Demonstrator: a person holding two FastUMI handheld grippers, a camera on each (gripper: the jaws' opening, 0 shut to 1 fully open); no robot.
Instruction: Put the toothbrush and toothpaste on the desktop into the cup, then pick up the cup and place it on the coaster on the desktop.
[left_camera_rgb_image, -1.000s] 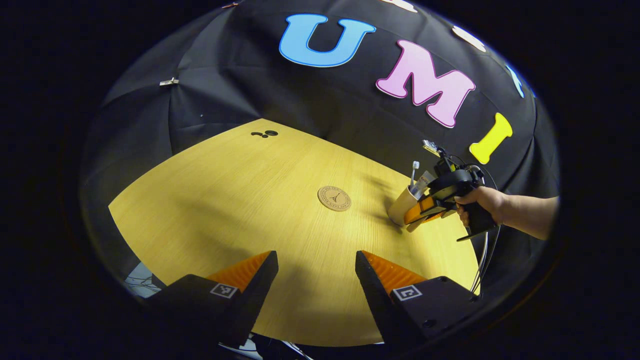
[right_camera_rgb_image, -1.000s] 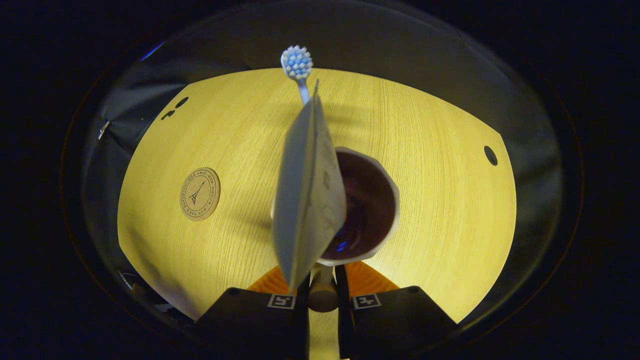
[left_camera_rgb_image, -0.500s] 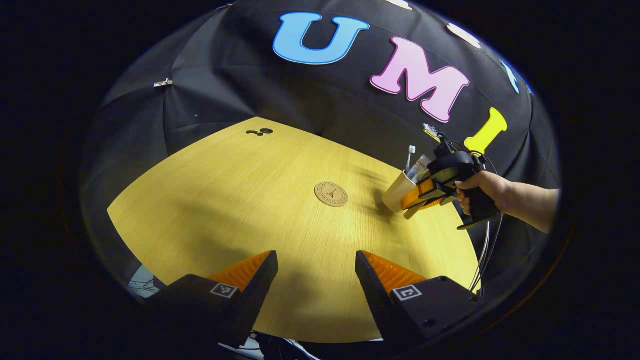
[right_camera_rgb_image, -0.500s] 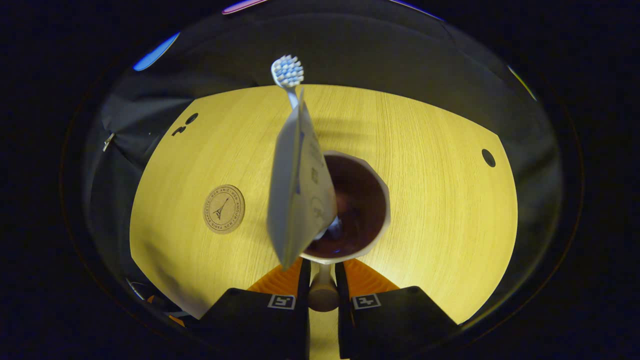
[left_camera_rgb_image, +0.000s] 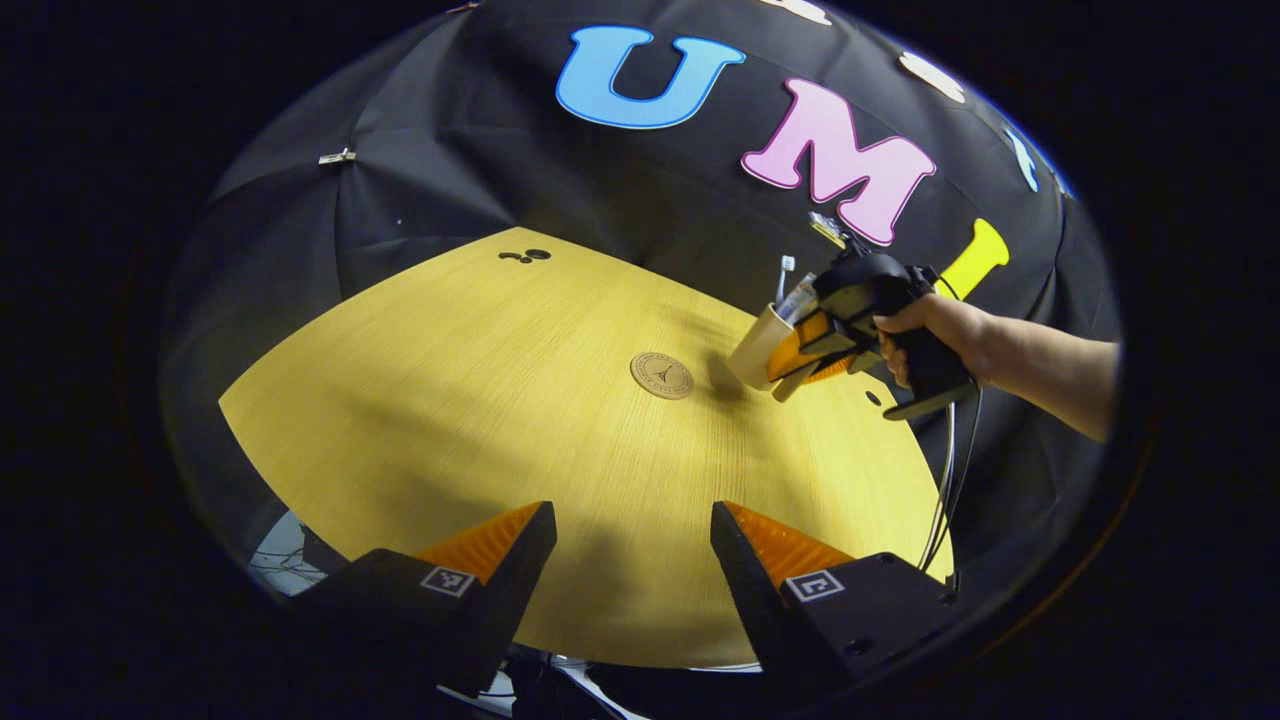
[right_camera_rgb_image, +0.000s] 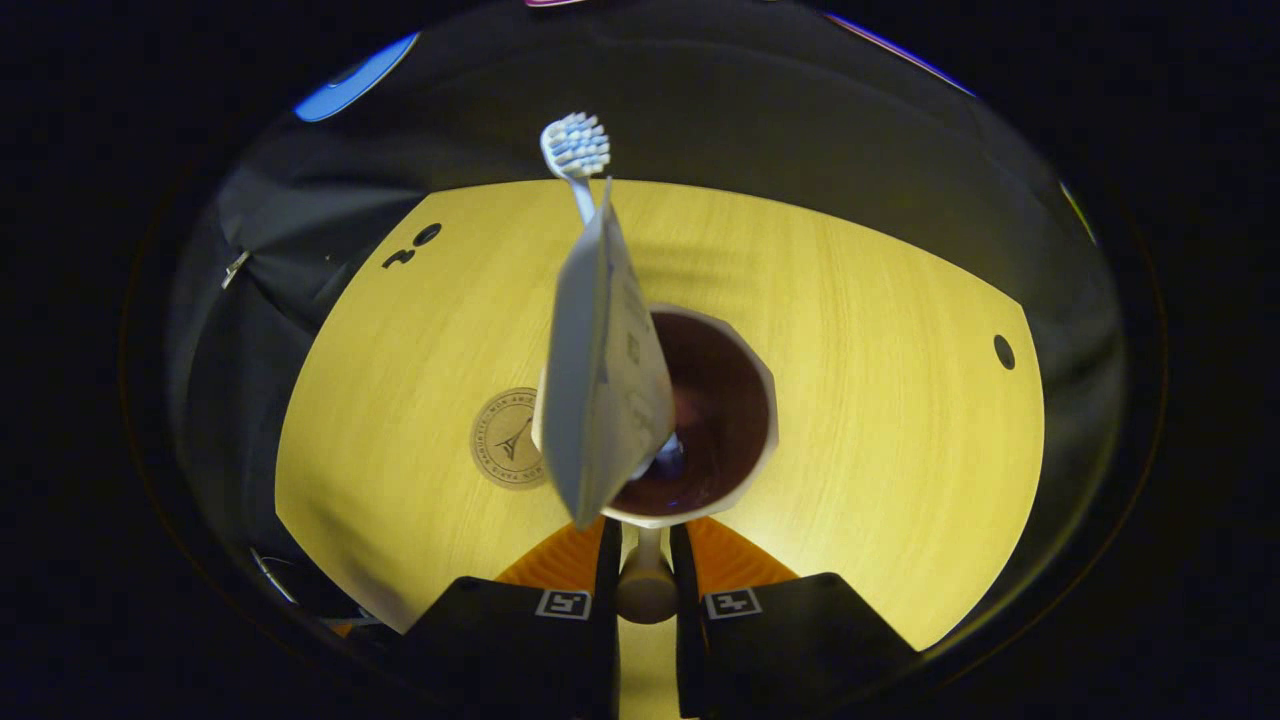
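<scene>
A pale cup (left_camera_rgb_image: 755, 345) with a dark inside (right_camera_rgb_image: 715, 420) hangs in the air above the wooden desktop (left_camera_rgb_image: 520, 420), tilted. My right gripper (right_camera_rgb_image: 645, 560) is shut on the cup's handle (right_camera_rgb_image: 646, 585). A toothbrush (right_camera_rgb_image: 575, 150) and a white toothpaste tube (right_camera_rgb_image: 600, 390) stand in the cup; the toothbrush (left_camera_rgb_image: 784, 270) also pokes up in the left gripper view. The round brown coaster (left_camera_rgb_image: 661, 375) lies flat on the desktop, just left of the cup; in the right gripper view the coaster (right_camera_rgb_image: 505, 440) sits partly behind the tube. My left gripper (left_camera_rgb_image: 632, 540) stands open near the desk's front edge.
A person's hand (left_camera_rgb_image: 925, 325) holds the right gripper, with cables (left_camera_rgb_image: 945, 480) hanging below it. Small dark holes (left_camera_rgb_image: 525, 256) mark the far left of the desktop, and another hole (right_camera_rgb_image: 1003, 351) sits at its right side. Black cloth walls surround the desk.
The right gripper has lifted the cup off the desktop and carried it left, closer to the coaster. The left gripper has stayed open and nearly still.
</scene>
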